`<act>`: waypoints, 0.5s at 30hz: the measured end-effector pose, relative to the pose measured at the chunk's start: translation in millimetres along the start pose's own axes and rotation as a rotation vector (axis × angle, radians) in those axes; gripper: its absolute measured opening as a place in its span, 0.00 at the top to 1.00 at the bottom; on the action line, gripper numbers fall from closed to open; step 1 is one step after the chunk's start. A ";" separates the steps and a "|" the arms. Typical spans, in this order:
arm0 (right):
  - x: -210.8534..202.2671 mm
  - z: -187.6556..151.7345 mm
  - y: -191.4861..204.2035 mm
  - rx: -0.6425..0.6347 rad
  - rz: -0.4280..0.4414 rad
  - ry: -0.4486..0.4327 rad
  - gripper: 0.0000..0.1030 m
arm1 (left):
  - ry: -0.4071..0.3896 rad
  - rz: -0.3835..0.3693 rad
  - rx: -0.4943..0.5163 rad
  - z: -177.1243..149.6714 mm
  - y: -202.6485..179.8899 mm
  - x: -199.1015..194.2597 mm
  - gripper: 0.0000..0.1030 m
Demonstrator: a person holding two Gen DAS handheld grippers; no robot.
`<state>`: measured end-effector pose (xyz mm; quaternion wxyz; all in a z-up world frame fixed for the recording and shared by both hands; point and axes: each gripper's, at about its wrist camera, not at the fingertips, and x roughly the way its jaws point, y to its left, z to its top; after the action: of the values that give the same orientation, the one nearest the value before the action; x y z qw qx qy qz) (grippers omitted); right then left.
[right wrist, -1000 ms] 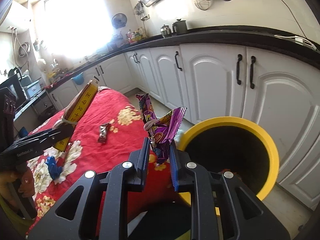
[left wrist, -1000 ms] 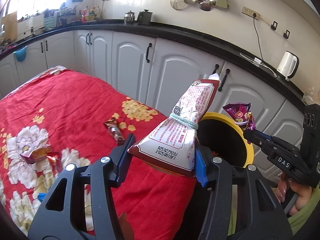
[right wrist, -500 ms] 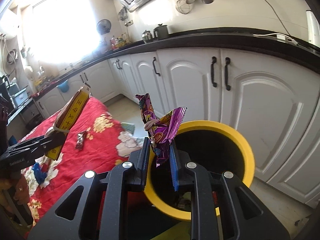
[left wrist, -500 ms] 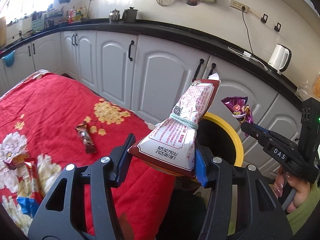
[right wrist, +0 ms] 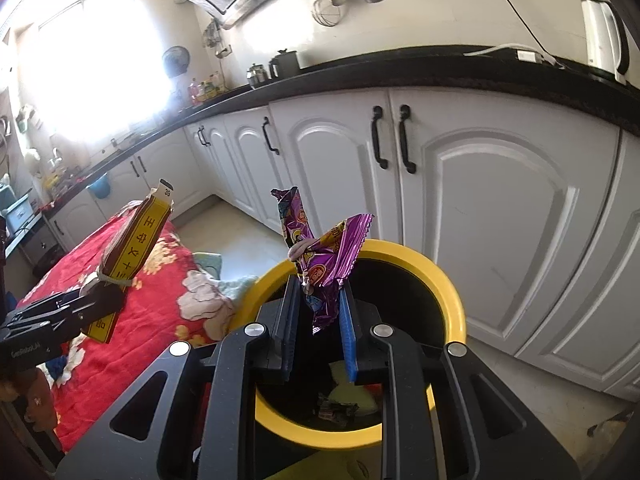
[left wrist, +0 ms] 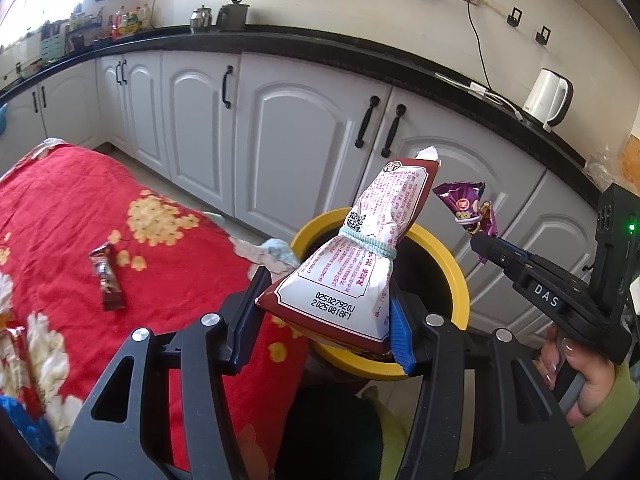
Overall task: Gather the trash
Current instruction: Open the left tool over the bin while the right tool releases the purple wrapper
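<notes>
Both grippers hold trash at the yellow-rimmed bin.

Snack bag (left wrist: 352, 268), maroon and white, tied at its neck with a pale band, is clamped upright between the left gripper's (left wrist: 326, 316) jaws, in front of the bin's (left wrist: 456, 276) near rim. Purple wrapper (right wrist: 324, 260) is pinched between the right gripper's (right wrist: 316, 340) jaws, directly over the bin's opening; scraps lie at the bottom of the bin. Beside the bin: table with red floral cloth (left wrist: 80, 208), a small dark wrapper (left wrist: 107, 282) lying on it, more wrappers at its left edge. White cabinets (right wrist: 500, 208) behind, kettle (left wrist: 546, 96) on black counter.
</notes>
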<state>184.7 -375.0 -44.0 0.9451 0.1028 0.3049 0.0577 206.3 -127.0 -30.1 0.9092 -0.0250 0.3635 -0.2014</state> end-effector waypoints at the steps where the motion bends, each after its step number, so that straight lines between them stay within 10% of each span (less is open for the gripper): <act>1: 1.6 -0.3 -2.8 0.004 -0.002 0.002 0.82 | 0.004 -0.002 0.003 0.1 -2.6 3.0 0.56; 15: 22.9 -15.5 -38.0 0.062 -0.021 0.068 0.82 | 0.076 -0.027 0.021 -3.9 -28.2 46.9 0.56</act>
<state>195.9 -405.5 -78.0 0.9311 0.1270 0.3393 0.0415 224.6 -170.4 -58.1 0.8922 -0.0124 0.3952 -0.2183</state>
